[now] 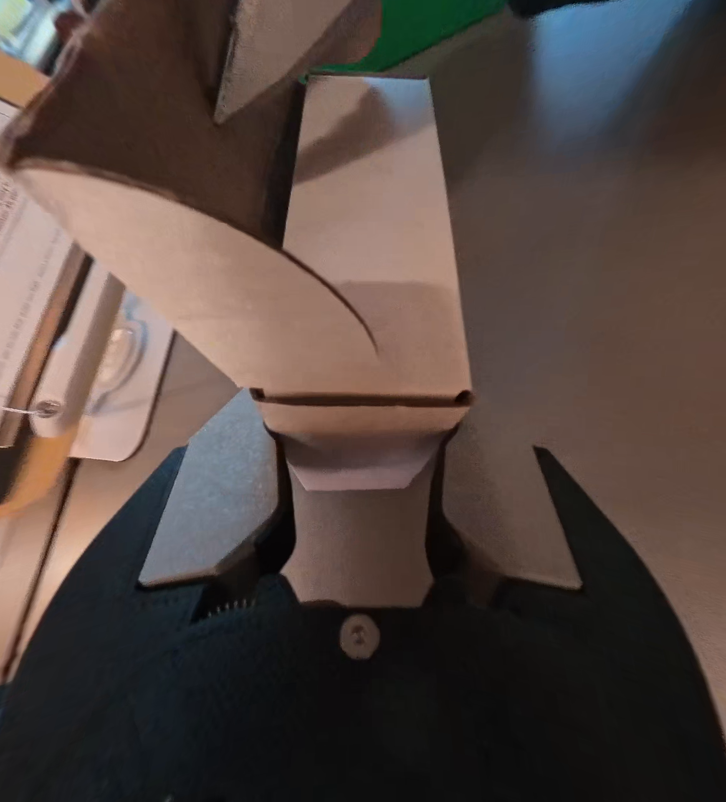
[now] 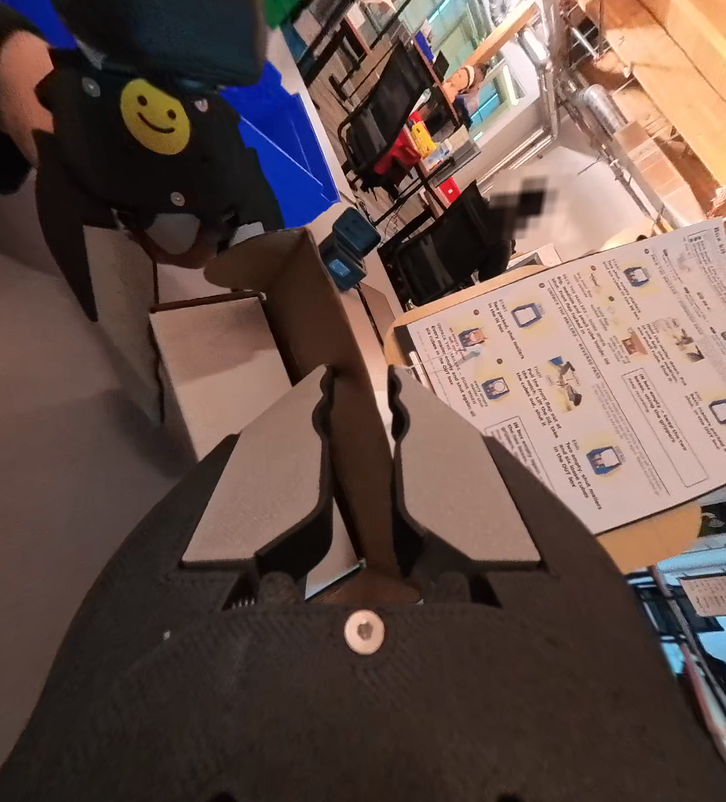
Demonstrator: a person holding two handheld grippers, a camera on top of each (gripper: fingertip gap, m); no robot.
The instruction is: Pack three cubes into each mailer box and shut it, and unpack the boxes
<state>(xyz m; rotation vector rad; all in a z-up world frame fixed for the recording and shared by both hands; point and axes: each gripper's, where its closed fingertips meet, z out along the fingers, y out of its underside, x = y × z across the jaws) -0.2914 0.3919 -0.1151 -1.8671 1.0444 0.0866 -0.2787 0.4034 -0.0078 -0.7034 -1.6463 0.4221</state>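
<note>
One pale grey tabletop (image 2: 40, 434) carries the work; behind it, in the right wrist view, lies a workshop with shelving racks (image 2: 400, 108), stacked brown cartons (image 2: 677, 87) and one blue bin (image 2: 283, 143). One white mailer box of cardboard with brown inner faces (image 1: 374, 243) is in view, lid raised, held between both tools just above the tabletop. One right gripper (image 2: 361, 403), black with grey pads, is clamped on the upright brown lid panel (image 2: 309, 312). One left gripper (image 1: 363, 481) is clenched on the box's white front tuck flap (image 1: 352, 473); it carries a yellow smiley sticker (image 2: 155, 115). One printed instruction sheet (image 2: 591, 382) stands at the tabletop's edge. Motion blur hides the box's interior, so no cubes can be counted.
</note>
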